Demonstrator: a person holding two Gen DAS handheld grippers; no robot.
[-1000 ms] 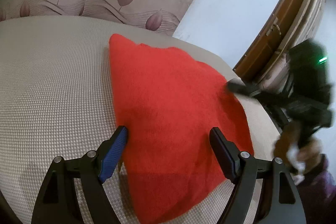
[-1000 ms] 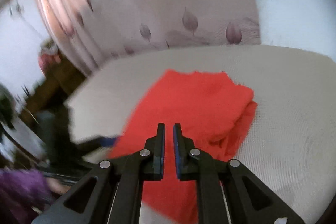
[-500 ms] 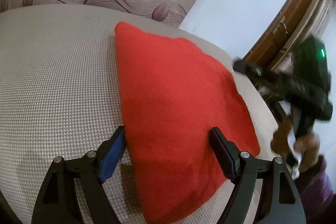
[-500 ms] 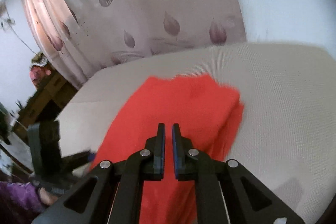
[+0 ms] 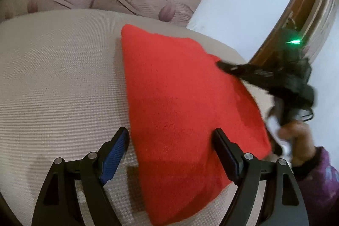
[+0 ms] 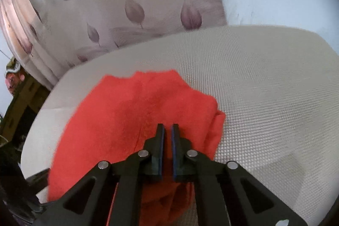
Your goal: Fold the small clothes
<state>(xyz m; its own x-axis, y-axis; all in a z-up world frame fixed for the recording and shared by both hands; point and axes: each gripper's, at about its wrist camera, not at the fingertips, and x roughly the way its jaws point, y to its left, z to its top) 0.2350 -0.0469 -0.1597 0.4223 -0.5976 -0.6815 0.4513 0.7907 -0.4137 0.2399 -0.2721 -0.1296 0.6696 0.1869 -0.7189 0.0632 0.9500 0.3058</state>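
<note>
- Across beige woven surface (image 5: 53,77), lying flat and already doubled: red cloth (image 5: 180,99).
- Hovering wide apart astride its near edge, gripping nothing: fingers of left gripper (image 5: 171,130).
- Sinking onto cloth's right side, just parting slightly, nothing between: fingers of right gripper (image 6: 167,126).
- Probably lining up next fold.

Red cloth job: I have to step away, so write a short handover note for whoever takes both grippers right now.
Left gripper: jaws wide open, hovering over the near end of the red cloth, holding nothing.
Right gripper: narrow gap between the pads, jaws have just been opening a little; nothing visibly pinched, tips over the cloth's right side.
Cloth: lies on the beige textured surface, already doubled over, with stacked edges showing on its right side in the right wrist view.
Done: at least one fold.
Left: probably one more fold, or smoothing the bunched near end; I can't tell which was planned.
</note>
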